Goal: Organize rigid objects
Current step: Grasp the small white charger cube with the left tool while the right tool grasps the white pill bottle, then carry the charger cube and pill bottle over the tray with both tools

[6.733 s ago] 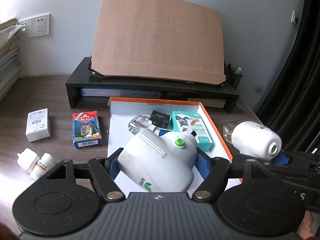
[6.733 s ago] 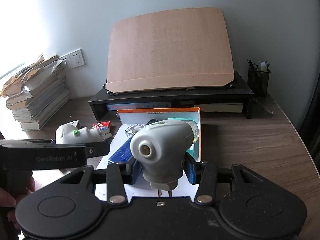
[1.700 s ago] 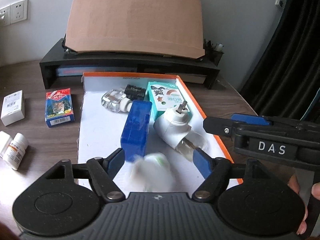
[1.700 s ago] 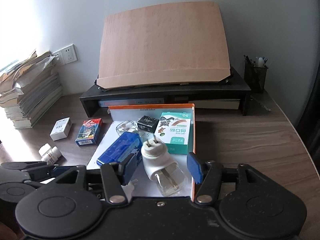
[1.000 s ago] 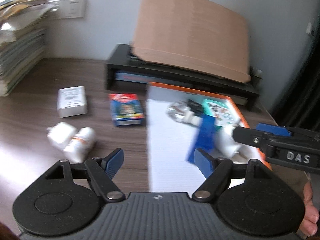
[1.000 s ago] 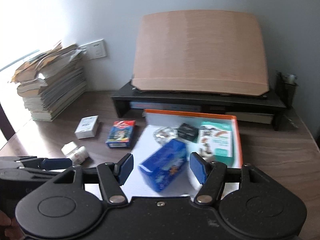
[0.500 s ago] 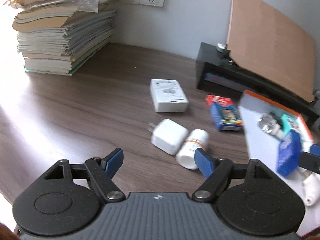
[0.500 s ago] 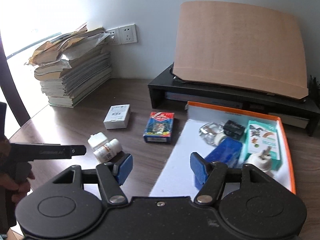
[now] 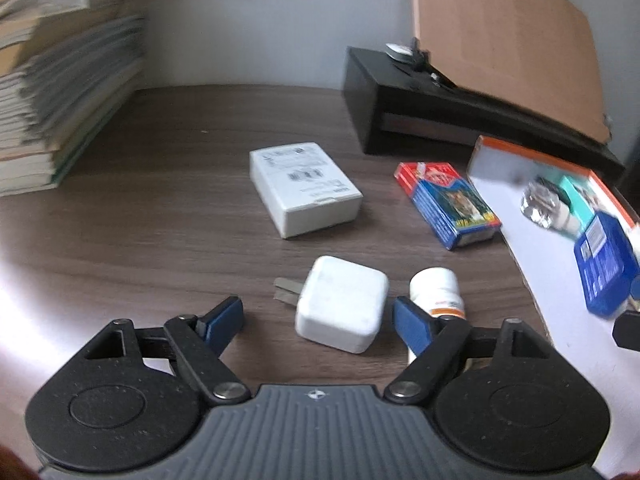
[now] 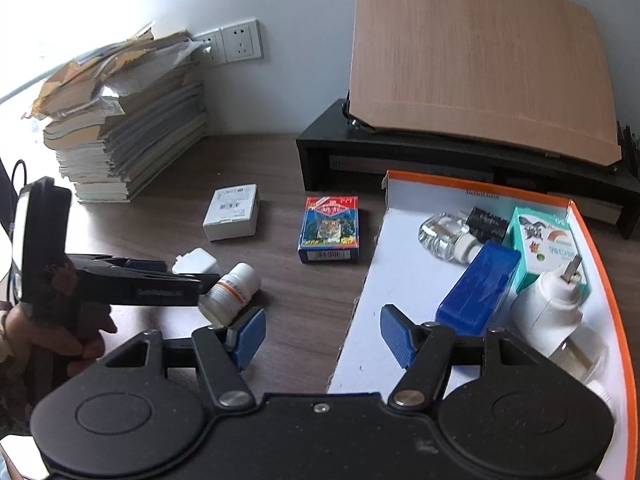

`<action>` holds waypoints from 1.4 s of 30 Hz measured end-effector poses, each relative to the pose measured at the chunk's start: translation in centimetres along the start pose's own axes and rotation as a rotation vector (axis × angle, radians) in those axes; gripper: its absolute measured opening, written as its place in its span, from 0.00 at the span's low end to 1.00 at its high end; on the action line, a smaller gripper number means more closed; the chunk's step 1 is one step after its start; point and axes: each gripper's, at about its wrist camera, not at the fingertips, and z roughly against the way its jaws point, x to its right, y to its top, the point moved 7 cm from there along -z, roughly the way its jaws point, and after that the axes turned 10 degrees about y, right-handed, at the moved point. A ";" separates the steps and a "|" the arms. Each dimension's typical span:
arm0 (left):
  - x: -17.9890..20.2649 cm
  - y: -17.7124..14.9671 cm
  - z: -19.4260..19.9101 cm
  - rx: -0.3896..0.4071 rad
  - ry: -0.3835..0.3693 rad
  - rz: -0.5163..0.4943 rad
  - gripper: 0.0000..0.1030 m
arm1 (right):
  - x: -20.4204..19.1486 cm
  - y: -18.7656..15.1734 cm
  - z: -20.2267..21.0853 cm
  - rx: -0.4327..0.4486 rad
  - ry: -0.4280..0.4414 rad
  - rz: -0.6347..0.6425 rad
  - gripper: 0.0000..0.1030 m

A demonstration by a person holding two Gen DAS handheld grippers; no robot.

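Note:
My left gripper (image 9: 318,318) is open, its jaws standing on either side of a white plug adapter (image 9: 342,314) on the wooden desk. A white pill bottle (image 9: 436,294) lies just right of it. A white box (image 9: 304,188) and a red and blue card pack (image 9: 446,202) lie farther back. My right gripper (image 10: 322,336) is open and empty above the left edge of the orange-rimmed tray (image 10: 600,264), which holds a blue box (image 10: 478,284), a teal box (image 10: 546,248), a white plug-in vaporizer (image 10: 550,312) and a clear bottle (image 10: 442,234). The left gripper (image 10: 156,276) also shows in the right wrist view.
A stack of papers (image 10: 120,140) stands at the back left under wall sockets (image 10: 240,44). A black monitor riser (image 10: 460,160) carries a tilted wooden board (image 10: 480,56) at the back.
Both grippers let go of the white vaporizers in the tray and opened. The left gripper swung left and moved down around the white plug adapter. The right gripper drew back and turned left.

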 end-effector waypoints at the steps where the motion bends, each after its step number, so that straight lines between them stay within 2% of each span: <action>1: 0.2 0.0 -0.2 0.011 -0.003 -0.020 0.78 | -0.2 -0.1 -0.2 -0.004 -0.004 -0.004 0.75; 3: 0.4 0.2 -0.2 0.040 -0.024 -0.034 0.61 | -0.5 -0.3 -0.8 -0.012 -0.008 -0.012 0.75; 4: 0.4 0.3 -0.3 0.050 -0.036 -0.038 0.59 | -0.8 -0.4 -1.1 -0.017 -0.007 -0.015 0.75; 11: -1.3 0.1 0.2 0.060 -0.051 -0.006 0.58 | -3.8 -0.5 -3.8 -0.047 0.035 -0.001 0.75; 19: -6.2 -0.2 1.7 0.041 0.014 0.088 0.58 | -6.5 0.3 -8.6 -0.076 0.086 -0.025 0.75; 22: -7.4 -0.5 2.3 0.038 0.036 0.111 0.58 | -6.7 0.6 -10.4 -0.095 0.048 -0.043 0.74; 24: -7.9 -0.6 2.7 0.038 0.042 0.121 0.58 | -6.6 0.6 -11.5 -0.122 0.008 -0.038 0.65; 25: -8.0 -0.7 2.8 0.037 0.044 0.128 0.58 | -6.5 0.5 -12.0 -0.138 -0.003 -0.038 0.55; 26: -8.1 -0.7 3.0 0.036 0.044 0.134 0.58 | -6.5 0.6 -12.1 -0.129 -0.022 -0.022 0.39; 33: -7.1 -0.3 4.2 0.055 0.028 0.141 0.58 | -6.6 1.5 -10.4 -0.083 -0.037 0.012 0.39; 42: -1.3 1.4 6.5 0.097 -0.055 0.110 0.58 | -3.7 3.0 -3.7 0.024 -0.079 -0.015 0.39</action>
